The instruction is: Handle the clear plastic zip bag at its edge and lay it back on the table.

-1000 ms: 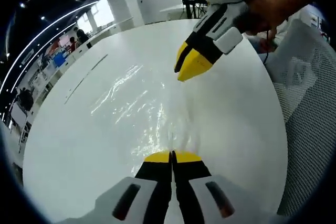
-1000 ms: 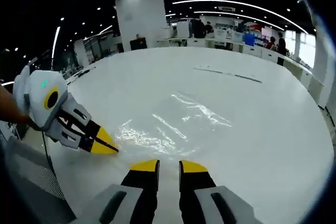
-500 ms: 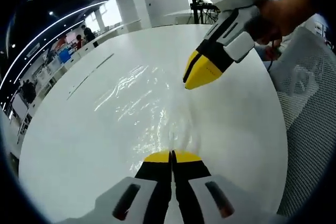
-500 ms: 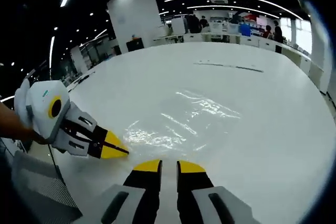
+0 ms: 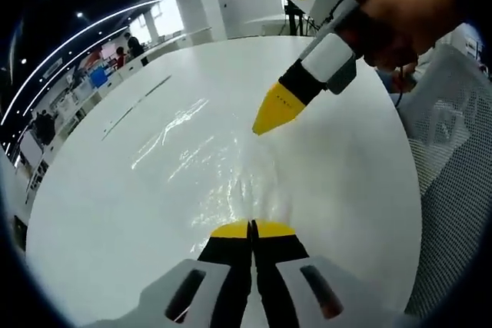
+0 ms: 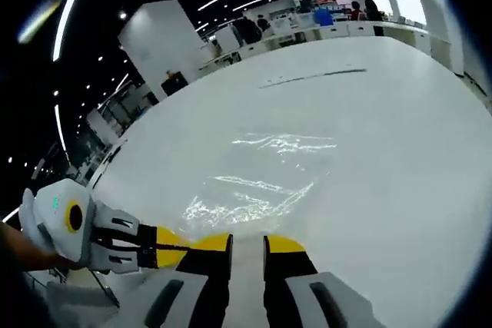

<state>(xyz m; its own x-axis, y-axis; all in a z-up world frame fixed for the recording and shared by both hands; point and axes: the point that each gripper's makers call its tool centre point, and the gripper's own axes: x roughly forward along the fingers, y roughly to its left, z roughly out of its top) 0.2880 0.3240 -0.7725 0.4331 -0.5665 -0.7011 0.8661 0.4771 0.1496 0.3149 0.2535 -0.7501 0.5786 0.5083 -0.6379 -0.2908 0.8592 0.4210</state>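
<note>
In the left gripper view we see the left gripper (image 5: 251,227) at the bottom, its two yellow-tipped jaws pressed together with no gap between them, pinching the near edge of the clear plastic zip bag (image 5: 207,160). From that pinched edge the bag spreads away across the white table (image 5: 100,213), lying flat and showing mainly as glossy wrinkles and streaks of reflected light. Above and beyond it the right gripper (image 5: 275,109) enters from the upper right, held in a person's hand (image 5: 400,21), its yellow tip pointing down toward the far part of the bag; we cannot tell from here whether the tip touches the film. In the right gripper view we see the right gripper's own jaws standing slightly apart, a narrow gap between them and nothing held, poised just short of the bag's near edge, while the left gripper comes in from the lower left with its yellow tip just beside them.
</note>
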